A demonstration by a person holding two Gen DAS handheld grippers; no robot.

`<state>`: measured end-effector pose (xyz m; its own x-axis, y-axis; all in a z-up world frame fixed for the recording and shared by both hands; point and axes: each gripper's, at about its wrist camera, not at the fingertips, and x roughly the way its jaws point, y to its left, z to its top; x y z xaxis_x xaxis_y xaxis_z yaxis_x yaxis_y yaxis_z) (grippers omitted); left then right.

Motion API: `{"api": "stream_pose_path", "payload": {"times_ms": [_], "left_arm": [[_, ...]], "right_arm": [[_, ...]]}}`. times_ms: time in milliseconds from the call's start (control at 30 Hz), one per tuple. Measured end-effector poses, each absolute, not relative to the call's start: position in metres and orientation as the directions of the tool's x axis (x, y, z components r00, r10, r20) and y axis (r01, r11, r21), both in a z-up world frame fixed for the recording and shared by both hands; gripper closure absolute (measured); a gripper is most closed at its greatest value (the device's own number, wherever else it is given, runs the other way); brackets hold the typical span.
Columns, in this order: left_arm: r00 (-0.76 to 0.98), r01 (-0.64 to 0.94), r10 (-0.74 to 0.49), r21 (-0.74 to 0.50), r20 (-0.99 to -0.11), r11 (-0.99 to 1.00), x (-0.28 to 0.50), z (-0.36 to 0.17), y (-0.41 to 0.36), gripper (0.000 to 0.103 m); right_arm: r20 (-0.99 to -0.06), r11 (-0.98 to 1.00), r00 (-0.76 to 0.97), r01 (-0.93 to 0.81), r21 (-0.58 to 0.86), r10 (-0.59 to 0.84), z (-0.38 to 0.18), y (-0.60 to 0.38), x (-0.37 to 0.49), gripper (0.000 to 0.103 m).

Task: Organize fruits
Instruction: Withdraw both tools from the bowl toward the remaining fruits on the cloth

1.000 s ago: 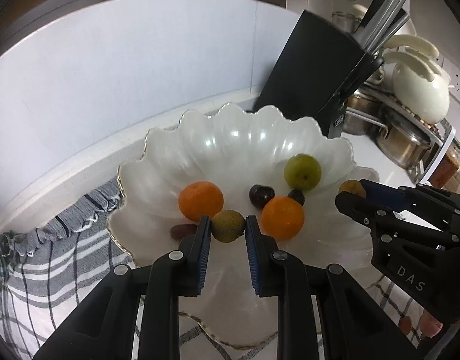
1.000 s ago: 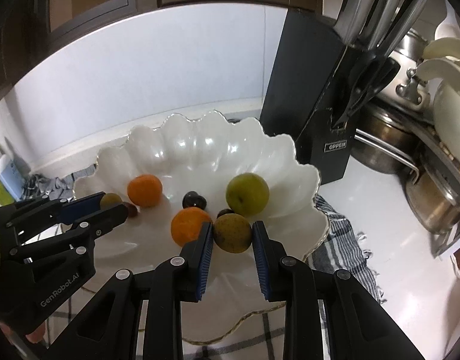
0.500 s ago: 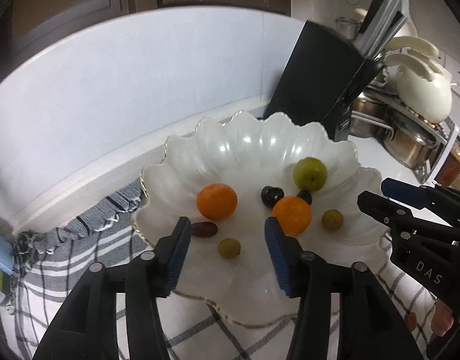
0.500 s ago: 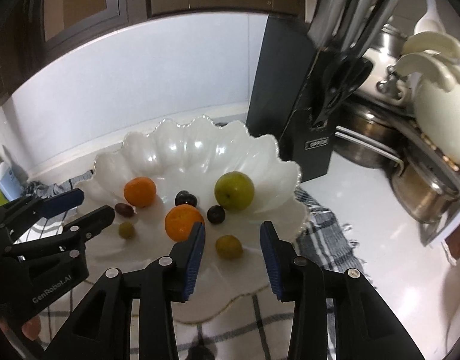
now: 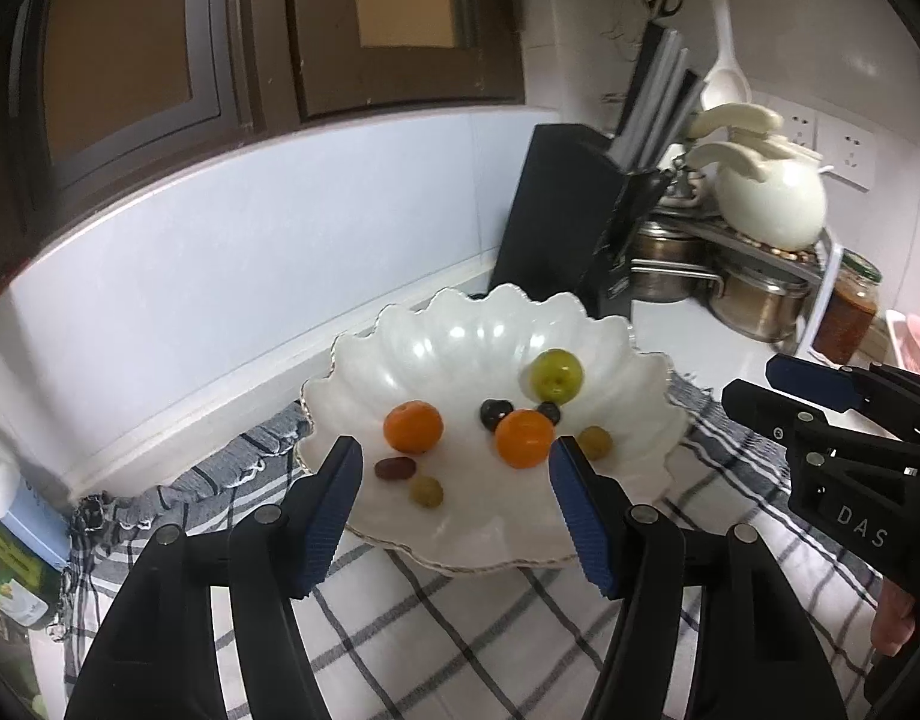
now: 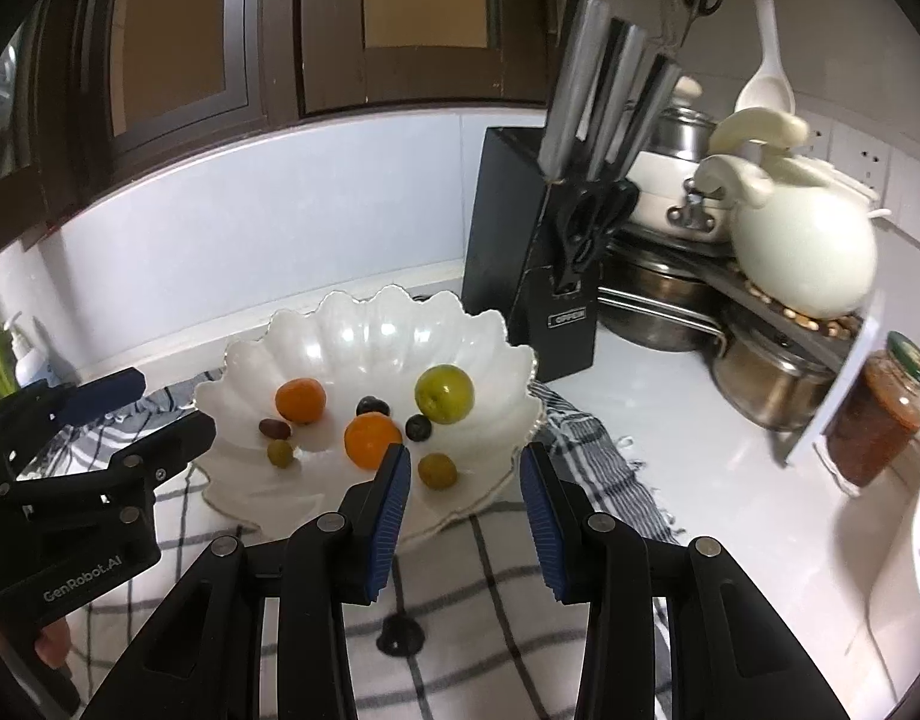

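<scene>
A white scalloped bowl (image 5: 460, 336) (image 6: 369, 324) sits on a checked cloth. In it lie two oranges (image 5: 413, 426) (image 5: 524, 438), a green plum (image 5: 556, 375), two dark cherries (image 5: 496, 413), a red date (image 5: 395, 468) and two small olive-green fruits (image 5: 426, 490) (image 5: 595, 441). My left gripper (image 5: 456, 450) hovers over the bowl's near rim, its jaws opening and holding nothing. The right gripper (image 6: 466, 456) is open and holds nothing, above the near rim by one olive-green fruit (image 6: 437, 471). Each gripper shows in the other's view (image 5: 754, 381) (image 6: 171, 402).
A black knife block (image 5: 562, 222) stands right behind the bowl. Steel pots (image 5: 754, 300), a white pot (image 5: 772, 198) and a jar (image 5: 850, 312) crowd the right corner. The checked cloth (image 5: 460, 630) covers the counter in front; bottles (image 5: 9, 540) stand at the left edge.
Both grippers let go of the small olive-green fruits they held, which now lie in the bowl. Both opened and drew back and upward from the bowl.
</scene>
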<state>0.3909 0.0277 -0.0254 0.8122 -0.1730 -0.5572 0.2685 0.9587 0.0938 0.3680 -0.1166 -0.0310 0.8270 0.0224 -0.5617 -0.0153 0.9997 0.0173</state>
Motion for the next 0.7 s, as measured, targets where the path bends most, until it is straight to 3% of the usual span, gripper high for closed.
{"api": "stream_pose_path", "payload": {"times_ms": [700], "left_arm": [[0.807,0.401,-0.310,0.081,-0.503,0.913,0.322,-0.011,0.014,0.039]], "right_arm": [[-0.510,0.996,0.859,0.084,0.035,-0.055,-0.016,-0.126,0.281,0.064]]}}
